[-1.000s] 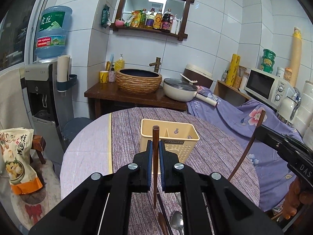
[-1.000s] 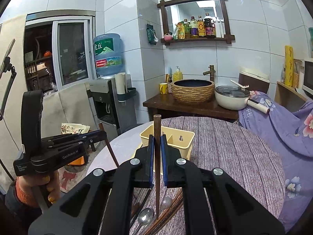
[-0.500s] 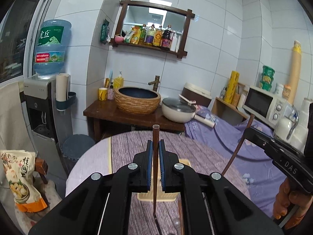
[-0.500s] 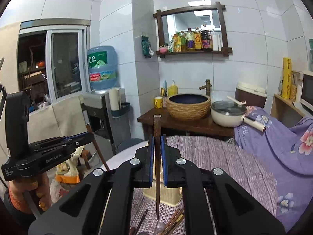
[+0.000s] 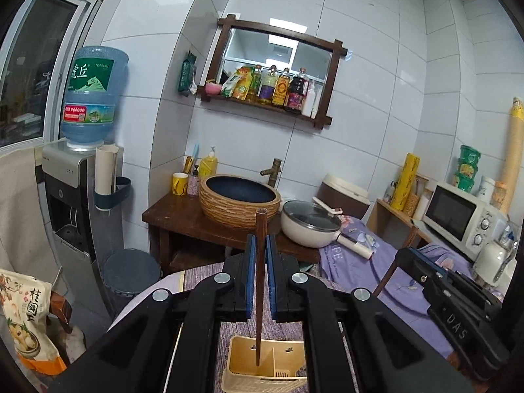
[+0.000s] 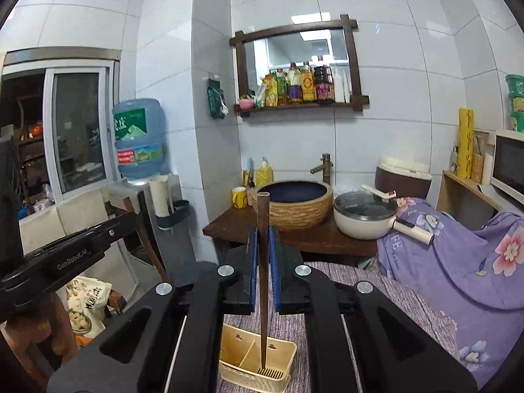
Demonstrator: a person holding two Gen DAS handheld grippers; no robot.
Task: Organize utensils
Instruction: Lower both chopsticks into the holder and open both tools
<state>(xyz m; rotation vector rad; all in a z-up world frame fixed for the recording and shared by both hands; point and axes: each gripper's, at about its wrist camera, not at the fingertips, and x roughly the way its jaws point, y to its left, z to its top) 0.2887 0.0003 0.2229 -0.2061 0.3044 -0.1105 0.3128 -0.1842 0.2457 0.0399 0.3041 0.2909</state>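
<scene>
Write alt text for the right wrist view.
The right claw grips a dark chopstick upright, tip down over a yellow basket on the striped table. At left, the left claw holds another chopstick.

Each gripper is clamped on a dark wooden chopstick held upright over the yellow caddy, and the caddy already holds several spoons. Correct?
Not quite. Both compartments of the yellow caddy look empty in both wrist views. The rest holds: the left gripper and the right gripper each clamp an upright dark chopstick over it.
</scene>
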